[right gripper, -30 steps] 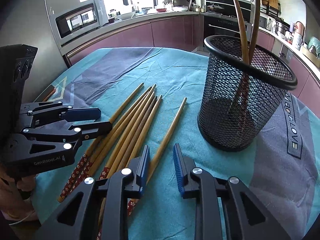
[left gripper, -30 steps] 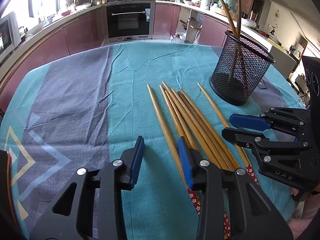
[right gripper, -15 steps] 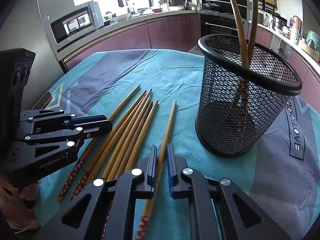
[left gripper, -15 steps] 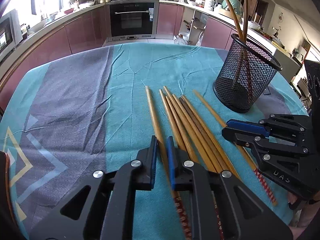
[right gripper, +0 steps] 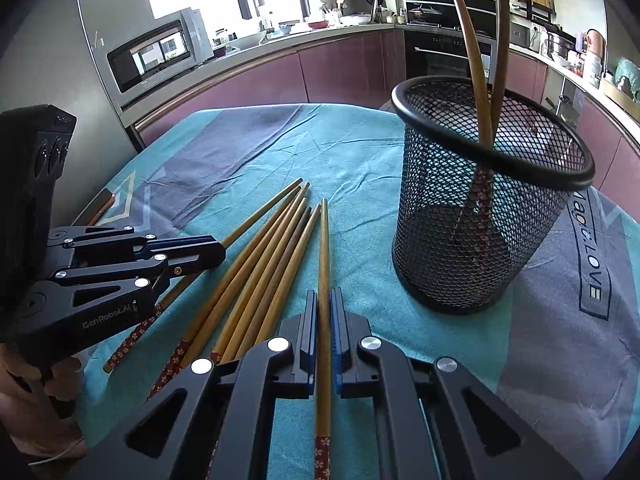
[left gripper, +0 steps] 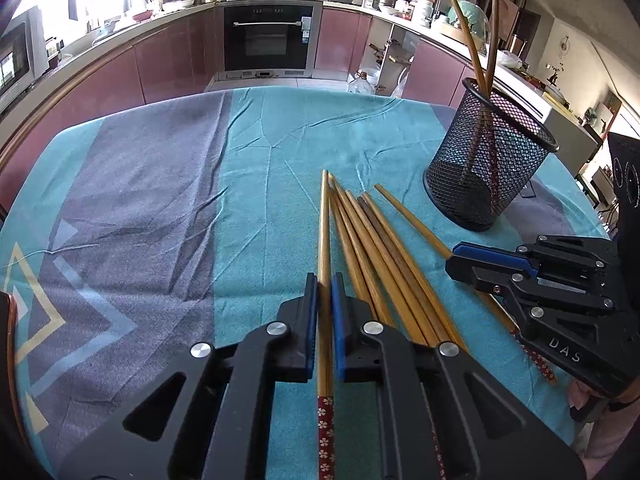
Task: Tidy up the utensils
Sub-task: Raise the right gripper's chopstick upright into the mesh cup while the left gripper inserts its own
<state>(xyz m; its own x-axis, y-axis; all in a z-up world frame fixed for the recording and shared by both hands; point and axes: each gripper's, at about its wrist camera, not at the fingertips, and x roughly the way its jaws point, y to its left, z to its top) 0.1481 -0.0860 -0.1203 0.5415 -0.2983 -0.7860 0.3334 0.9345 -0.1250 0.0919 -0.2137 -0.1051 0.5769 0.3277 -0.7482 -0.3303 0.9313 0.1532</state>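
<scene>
Several wooden chopsticks (left gripper: 384, 248) with red patterned ends lie side by side on the teal tablecloth. My left gripper (left gripper: 325, 280) is shut on the leftmost chopstick (left gripper: 324, 216), gripping its shaft near the patterned end. My right gripper (right gripper: 324, 296) is shut on the rightmost chopstick (right gripper: 323, 240) of the row. A black mesh cup (right gripper: 484, 200) stands upright to the right, with two chopsticks (right gripper: 484, 60) leaning inside it. In the left wrist view the cup (left gripper: 486, 172) is at the far right, behind the right gripper (left gripper: 460, 258).
The tablecloth (left gripper: 160, 208) covers a round table with grey and teal bands. Purple kitchen cabinets and an oven (left gripper: 272, 36) curve behind the table. A hand (right gripper: 36, 400) holds the left gripper at the lower left of the right wrist view.
Both grippers have closed from open onto one chopstick each. The left one's chopstick has swung to lie straight between the pads; neither hand has shifted.
</scene>
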